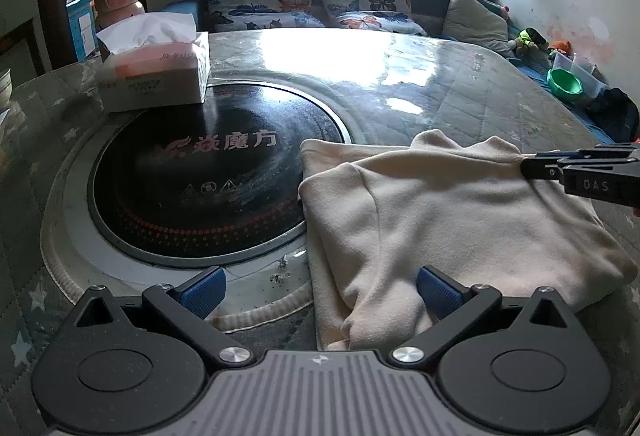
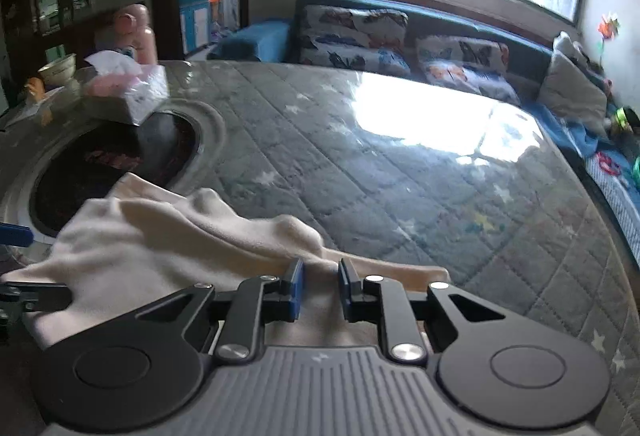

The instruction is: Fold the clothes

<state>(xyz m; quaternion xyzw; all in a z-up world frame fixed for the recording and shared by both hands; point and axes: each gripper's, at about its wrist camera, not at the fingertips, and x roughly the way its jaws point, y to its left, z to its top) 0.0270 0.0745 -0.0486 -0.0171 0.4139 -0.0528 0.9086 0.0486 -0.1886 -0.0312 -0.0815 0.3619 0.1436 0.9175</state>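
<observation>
Here — R gripper on garment edge

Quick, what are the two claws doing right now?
Left gripper: open, holding nothing.
Right gripper: fingers partly closed around a fold of the cream garment.

Right claw has its blue pads pinching a ridge of the cream fleece garment, which lies bunched on the glass-topped quilted table. Built-in black cooktop sits far left, with a tissue box and a pink bottle behind it. Butterfly pillows line the sofa.
</observation>
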